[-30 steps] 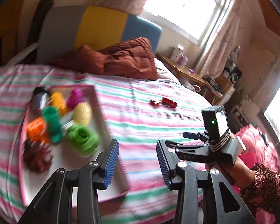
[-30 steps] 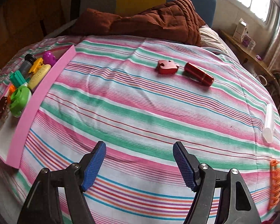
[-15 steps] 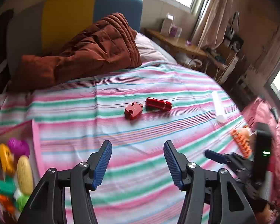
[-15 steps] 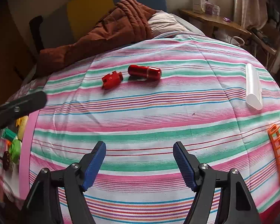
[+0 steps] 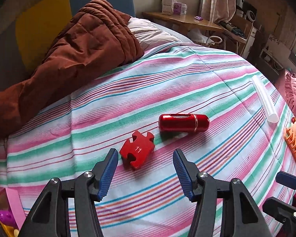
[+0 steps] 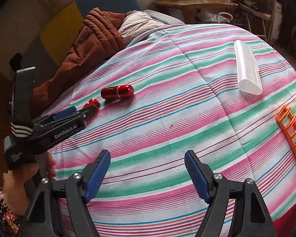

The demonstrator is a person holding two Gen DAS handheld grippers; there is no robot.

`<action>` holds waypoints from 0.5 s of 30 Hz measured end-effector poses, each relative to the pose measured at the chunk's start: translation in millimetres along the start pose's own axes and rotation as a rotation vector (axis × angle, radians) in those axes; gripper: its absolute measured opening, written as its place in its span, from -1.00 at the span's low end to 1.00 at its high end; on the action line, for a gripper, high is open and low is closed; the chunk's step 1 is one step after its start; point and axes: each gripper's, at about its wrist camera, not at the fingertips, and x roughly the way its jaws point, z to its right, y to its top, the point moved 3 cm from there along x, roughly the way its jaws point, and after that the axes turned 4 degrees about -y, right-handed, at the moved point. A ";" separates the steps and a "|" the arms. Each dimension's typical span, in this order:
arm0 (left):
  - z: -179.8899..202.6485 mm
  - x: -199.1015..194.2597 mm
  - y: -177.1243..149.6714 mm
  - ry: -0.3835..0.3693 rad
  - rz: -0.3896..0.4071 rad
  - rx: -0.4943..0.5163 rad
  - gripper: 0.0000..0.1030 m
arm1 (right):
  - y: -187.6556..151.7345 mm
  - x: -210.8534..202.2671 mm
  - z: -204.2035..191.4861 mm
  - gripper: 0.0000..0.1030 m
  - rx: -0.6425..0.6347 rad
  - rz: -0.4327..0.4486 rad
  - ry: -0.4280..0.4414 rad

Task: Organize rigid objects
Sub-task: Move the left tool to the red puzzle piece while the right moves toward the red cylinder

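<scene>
A red puzzle piece (image 5: 137, 149) marked 11 lies on the striped bedspread, just ahead of my open left gripper (image 5: 145, 170), between the lines of its jaws but apart from them. A shiny red capsule (image 5: 184, 122) lies just beyond it to the right. In the right wrist view the puzzle piece (image 6: 91, 106) is partly hidden by the left gripper's tip, with the capsule (image 6: 117, 91) behind. My right gripper (image 6: 147, 174) is open and empty over bare bedspread. A translucent white tube (image 6: 246, 68) and an orange rack (image 6: 293, 136) lie on the right.
A brown quilt (image 5: 69, 59) and a pillow (image 5: 150, 32) are heaped at the head of the bed. The pink tray's corner (image 5: 12, 205) with small toys shows at the bottom left. A wooden side table (image 5: 183, 20) stands beyond the bed.
My left gripper has swung right from the tray and closed in on the red puzzle piece. My right gripper has turned right, bringing the white tube and orange rack closer.
</scene>
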 end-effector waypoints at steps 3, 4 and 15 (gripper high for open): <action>1.1 12.9 2.0 0.013 0.006 0.024 0.14 | -0.4 2.3 2.2 0.52 0.018 -0.015 0.009; -0.1 15.8 1.5 0.032 0.017 0.029 0.14 | -0.3 3.3 2.8 0.52 0.021 -0.019 0.009; 0.0 10.7 -8.7 0.004 0.135 0.069 -0.20 | 0.0 9.5 5.8 0.52 0.027 -0.036 0.008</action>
